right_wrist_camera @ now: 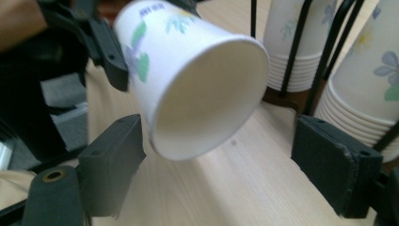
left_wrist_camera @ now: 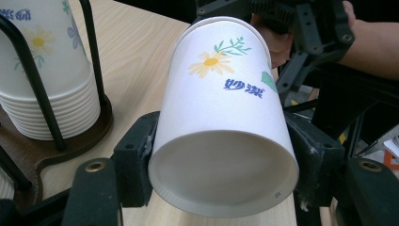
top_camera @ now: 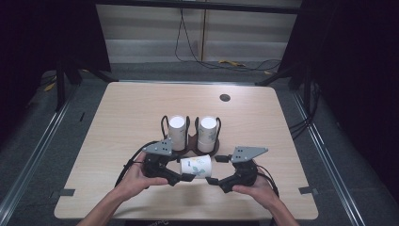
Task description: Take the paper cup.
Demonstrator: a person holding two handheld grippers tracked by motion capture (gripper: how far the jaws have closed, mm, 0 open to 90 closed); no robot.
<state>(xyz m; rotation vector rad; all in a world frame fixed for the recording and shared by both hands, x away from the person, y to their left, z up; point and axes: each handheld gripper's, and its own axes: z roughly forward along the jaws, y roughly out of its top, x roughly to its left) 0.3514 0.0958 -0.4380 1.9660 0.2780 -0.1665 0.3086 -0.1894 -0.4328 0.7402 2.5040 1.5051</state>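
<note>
A pale wooden table stands on grey floor, dark curtains around.

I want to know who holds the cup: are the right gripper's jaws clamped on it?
No. In the right gripper view its jaws stand apart from the paper cup, which the left gripper clamps.

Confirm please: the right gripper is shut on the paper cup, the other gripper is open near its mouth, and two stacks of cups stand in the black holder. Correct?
Not quite. The left gripper is shut on the paper cup, as the left gripper view shows; the right gripper is the open one near its mouth. Two cup stacks do stand in the black holder.
</note>
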